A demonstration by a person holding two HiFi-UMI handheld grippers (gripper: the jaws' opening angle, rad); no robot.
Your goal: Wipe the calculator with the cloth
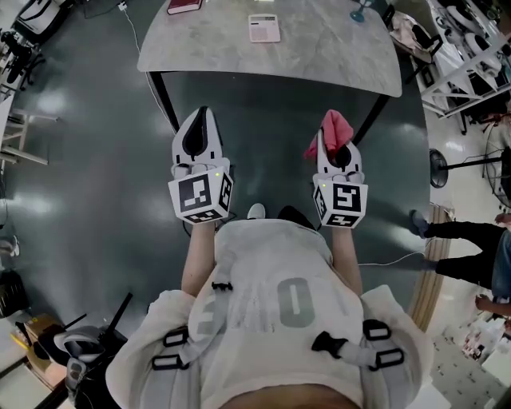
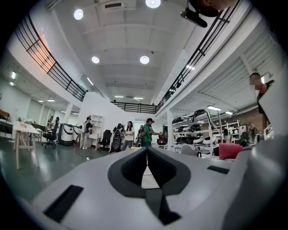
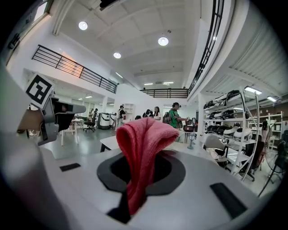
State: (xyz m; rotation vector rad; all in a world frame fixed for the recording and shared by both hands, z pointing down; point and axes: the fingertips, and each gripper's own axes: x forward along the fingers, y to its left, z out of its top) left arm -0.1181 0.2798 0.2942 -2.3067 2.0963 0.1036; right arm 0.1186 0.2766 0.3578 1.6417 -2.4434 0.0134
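Held short of the table [image 1: 335, 60].
Left gripper [image 1: 202, 113] pressed together; right gripper [image 1: 336, 145] pinching pink cloth [image 1: 332, 126]; calculator [image 1: 263, 27] well ahead.

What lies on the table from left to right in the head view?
Dark red book → pale calculator → small bluish object, cut off at the top edge and too small to identify.

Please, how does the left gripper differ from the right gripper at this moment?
The left gripper is empty; the right gripper holds the pink cloth. The left gripper's fingers meet along their length; the right gripper's fingers have cloth pinched between them. Both are shut, white, and held over the floor, short of the table with the calculator.
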